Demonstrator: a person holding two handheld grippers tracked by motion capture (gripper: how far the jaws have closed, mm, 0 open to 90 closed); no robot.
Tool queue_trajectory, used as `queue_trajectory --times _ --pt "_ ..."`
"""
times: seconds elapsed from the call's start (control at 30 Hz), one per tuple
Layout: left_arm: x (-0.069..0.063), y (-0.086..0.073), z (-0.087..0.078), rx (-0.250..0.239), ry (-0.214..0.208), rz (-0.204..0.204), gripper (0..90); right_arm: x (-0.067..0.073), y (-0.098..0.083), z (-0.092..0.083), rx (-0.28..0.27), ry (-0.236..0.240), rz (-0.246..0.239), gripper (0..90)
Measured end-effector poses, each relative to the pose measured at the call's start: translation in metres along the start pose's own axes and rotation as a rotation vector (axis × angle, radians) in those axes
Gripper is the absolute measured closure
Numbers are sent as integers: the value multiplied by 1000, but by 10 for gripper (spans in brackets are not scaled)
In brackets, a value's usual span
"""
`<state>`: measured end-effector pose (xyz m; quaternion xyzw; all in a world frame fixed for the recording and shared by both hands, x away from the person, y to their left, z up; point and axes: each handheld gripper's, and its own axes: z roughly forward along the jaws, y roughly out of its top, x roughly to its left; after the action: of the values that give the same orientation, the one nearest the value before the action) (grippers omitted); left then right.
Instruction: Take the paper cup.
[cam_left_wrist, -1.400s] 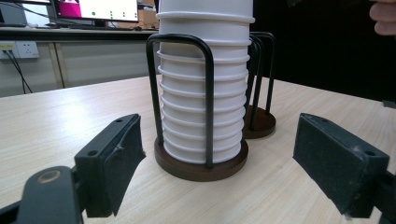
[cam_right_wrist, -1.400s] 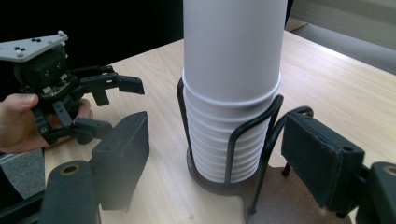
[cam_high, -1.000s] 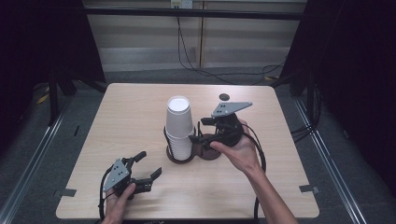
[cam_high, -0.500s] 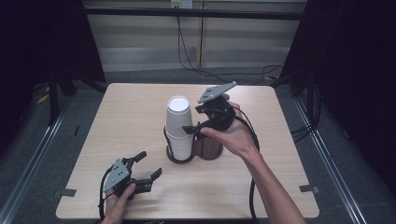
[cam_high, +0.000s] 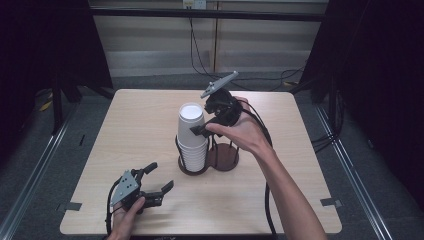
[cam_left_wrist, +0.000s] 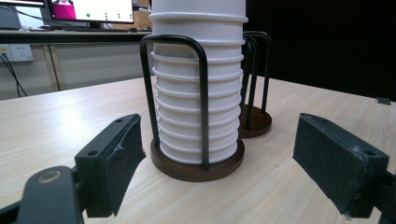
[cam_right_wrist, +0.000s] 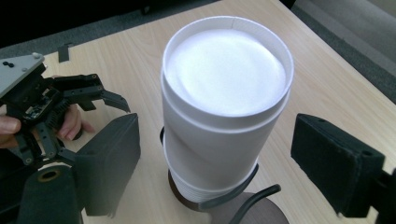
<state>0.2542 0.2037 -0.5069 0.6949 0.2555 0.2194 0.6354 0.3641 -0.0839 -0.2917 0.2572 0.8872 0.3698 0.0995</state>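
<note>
Right tongs spread, straddling top of cup stack mid-worktop. Left tongs spread, resting near front-left corner.

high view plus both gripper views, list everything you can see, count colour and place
table: one, light wood, centre of the high view
cup holder: one, dark brown twin bases with black wire loops, table middle
paper cups: one nested stack, white, in the holder's left ring; exact count unclear
tape pieces: two, grey, near the table's front corners
cables: several, black, on the floor behind the table
left hand-held gripper: one, black, open, low at the table's front left
right hand-held gripper: one, black, open, raised beside the stack's top
</note>
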Motion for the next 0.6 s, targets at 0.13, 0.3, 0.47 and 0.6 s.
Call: queue_trajectory --times 0.13,0.3,0.47,0.6 --pt "0 0 0 0 -1 1 157 -5 7 5 45 26 -7 154" --pt "0 0 0 3 -2 1 157 -7 15 9 68 42 -12 173" --pt "0 0 0 1 -11 2 158 -7 23 15 117 60 -17 177" --pt "0 0 0 -2 -8 -8 157 -7 31 18 143 57 -30 210"
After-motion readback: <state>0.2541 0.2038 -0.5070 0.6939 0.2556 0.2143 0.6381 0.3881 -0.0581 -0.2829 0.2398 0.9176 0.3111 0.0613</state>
